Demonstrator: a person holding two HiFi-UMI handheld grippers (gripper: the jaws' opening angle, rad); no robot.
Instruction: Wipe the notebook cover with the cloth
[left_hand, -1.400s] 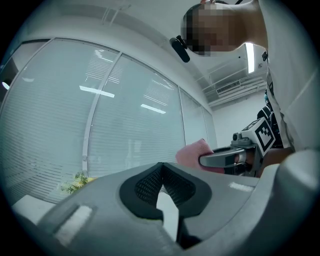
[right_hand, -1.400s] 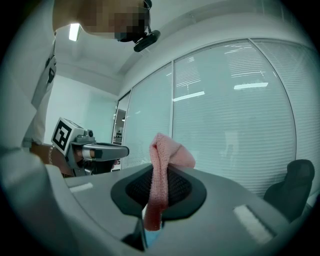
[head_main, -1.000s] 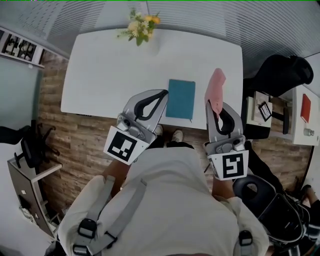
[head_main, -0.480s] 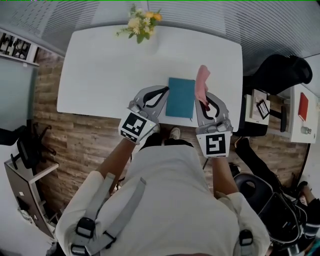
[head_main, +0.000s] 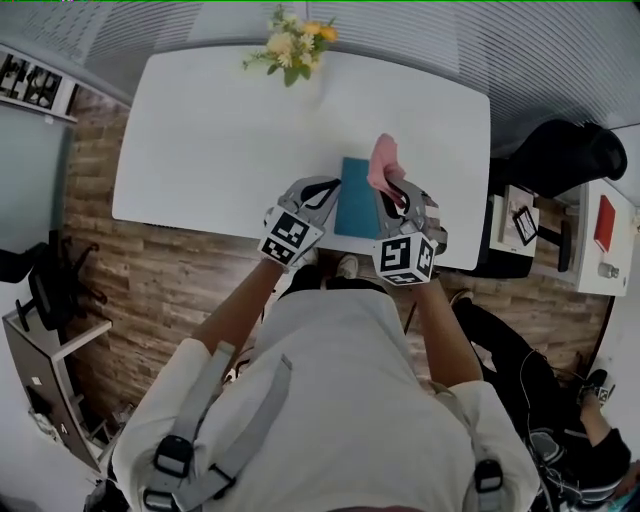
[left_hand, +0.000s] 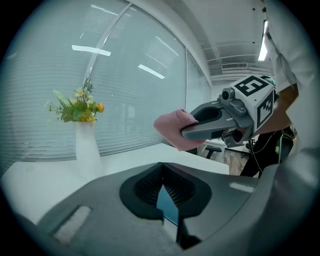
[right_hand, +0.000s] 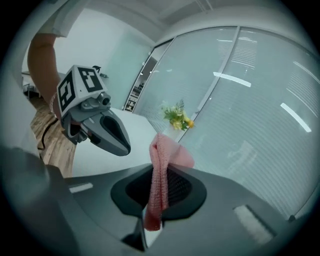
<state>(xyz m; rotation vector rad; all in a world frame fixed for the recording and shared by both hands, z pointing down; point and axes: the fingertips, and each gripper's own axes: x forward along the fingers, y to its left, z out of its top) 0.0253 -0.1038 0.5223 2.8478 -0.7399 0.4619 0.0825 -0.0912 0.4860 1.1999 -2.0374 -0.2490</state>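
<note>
A teal notebook (head_main: 356, 207) lies flat near the front edge of the white table (head_main: 220, 130). My right gripper (head_main: 391, 187) is shut on a pink cloth (head_main: 382, 158), which hangs over the notebook's right side; in the right gripper view the cloth (right_hand: 161, 175) is pinched between the jaws. My left gripper (head_main: 329, 188) is at the notebook's left edge with its jaws together. In the left gripper view a thin teal sliver of the notebook (left_hand: 167, 209) shows through the slit, and the right gripper (left_hand: 220, 122) holds the cloth (left_hand: 175, 127) beyond.
A white vase of yellow flowers (head_main: 297, 40) stands at the table's far edge. A black chair (head_main: 565, 150) and a side desk (head_main: 610, 225) are to the right. The floor (head_main: 150, 270) is wood planks. A seated person (head_main: 590, 440) is at lower right.
Both grippers have moved forward and inward to the notebook. The pink cloth has shifted left from beside the notebook to over its right side.
</note>
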